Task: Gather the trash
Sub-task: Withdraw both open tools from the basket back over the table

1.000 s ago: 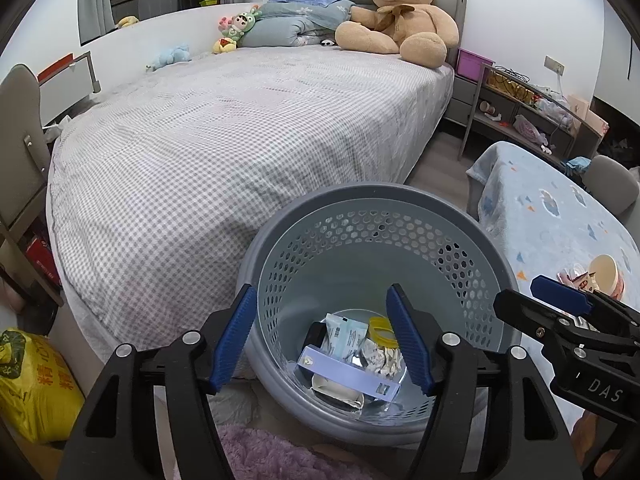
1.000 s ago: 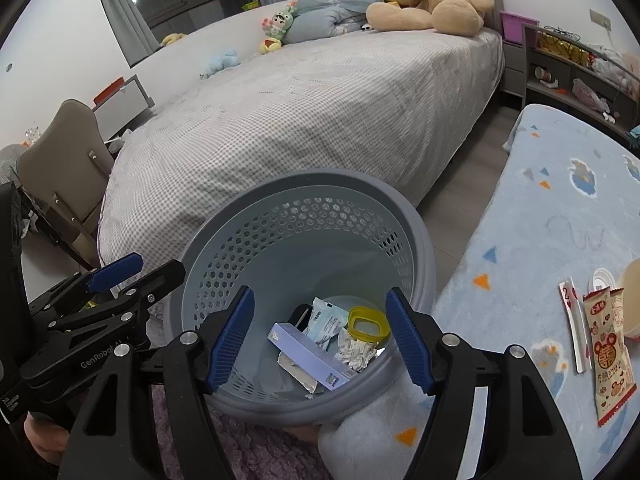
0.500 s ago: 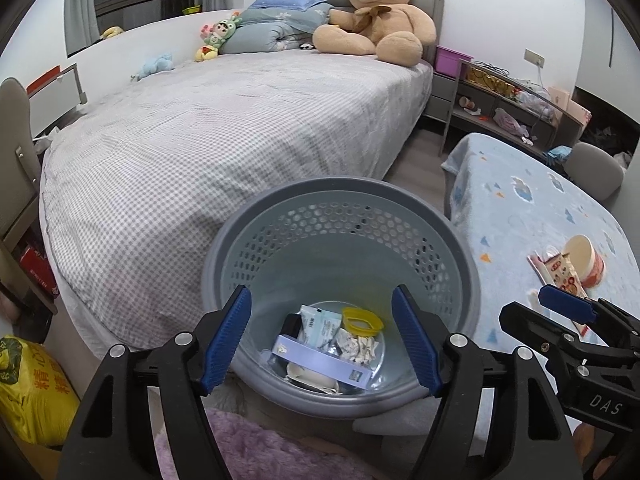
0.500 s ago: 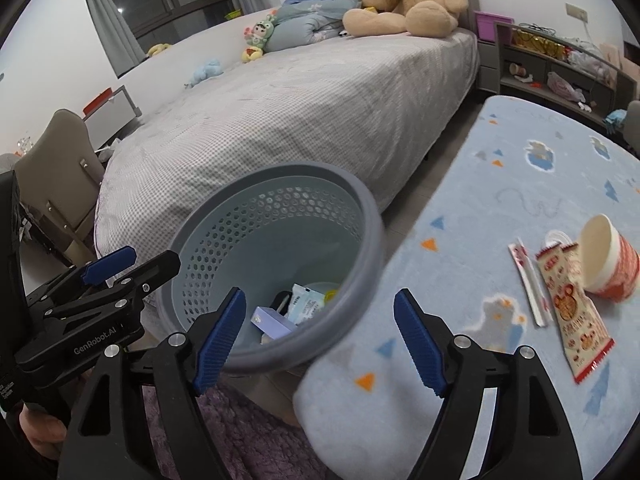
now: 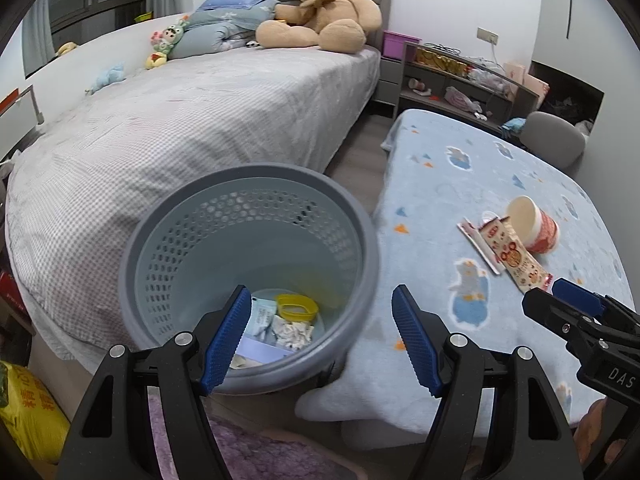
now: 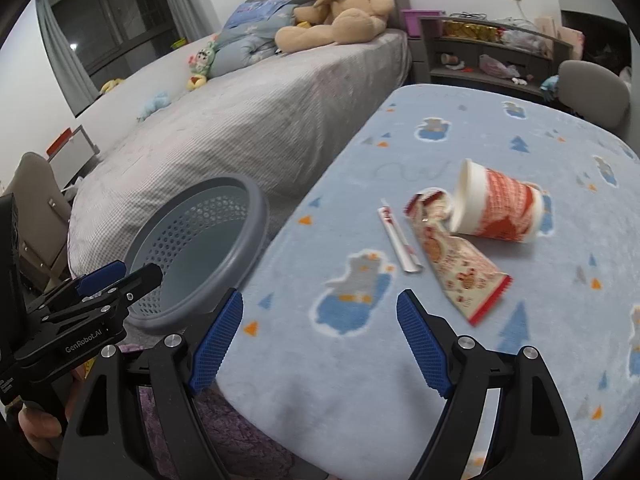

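Left tongs (image 5: 322,340) over binned scraps (image 5: 291,330), hidden rightward.

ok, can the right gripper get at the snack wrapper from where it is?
Probably yes. The right gripper is open and empty, over the blue blanket, with the wrapper lying flat just ahead and to its right. Nothing sits between them; only the tipped cup touches the wrapper's far end.

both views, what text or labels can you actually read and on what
"DAS" on the right tongs, seen from the left camera.
"GenRobot.AI" on the left tongs, seen from the right camera.
Red characters on the yellow bag: too blurred to read.
Print on the snack wrapper, cup and packets in the basket: too small.
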Demonstrator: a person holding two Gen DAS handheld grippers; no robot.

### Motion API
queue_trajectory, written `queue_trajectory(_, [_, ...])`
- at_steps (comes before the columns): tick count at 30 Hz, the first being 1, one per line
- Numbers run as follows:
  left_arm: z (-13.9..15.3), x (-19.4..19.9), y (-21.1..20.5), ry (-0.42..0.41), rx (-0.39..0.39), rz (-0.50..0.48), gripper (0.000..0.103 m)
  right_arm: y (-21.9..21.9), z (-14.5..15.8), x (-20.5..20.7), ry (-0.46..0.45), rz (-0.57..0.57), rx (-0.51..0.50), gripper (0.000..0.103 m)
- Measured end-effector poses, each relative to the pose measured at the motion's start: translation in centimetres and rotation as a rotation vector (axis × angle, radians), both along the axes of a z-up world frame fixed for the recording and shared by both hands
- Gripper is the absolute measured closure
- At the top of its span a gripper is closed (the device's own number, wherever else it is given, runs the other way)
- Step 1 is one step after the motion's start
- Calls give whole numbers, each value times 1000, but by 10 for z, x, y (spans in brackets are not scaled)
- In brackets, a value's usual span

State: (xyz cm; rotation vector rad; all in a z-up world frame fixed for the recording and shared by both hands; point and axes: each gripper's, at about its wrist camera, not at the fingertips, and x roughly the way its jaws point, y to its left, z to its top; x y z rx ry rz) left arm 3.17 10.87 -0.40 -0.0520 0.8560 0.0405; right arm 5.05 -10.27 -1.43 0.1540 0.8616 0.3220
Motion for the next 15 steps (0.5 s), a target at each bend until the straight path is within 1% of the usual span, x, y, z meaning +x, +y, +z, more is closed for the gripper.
queue_trajectory(7, [-1,0,-38,8,-2,-52,33,-35,1,-8,-14,-46,6,21])
queue_trajectory(15, [-6,2,-74,27,12,-96,33,-68,0,-7,-27,-76,2,20])
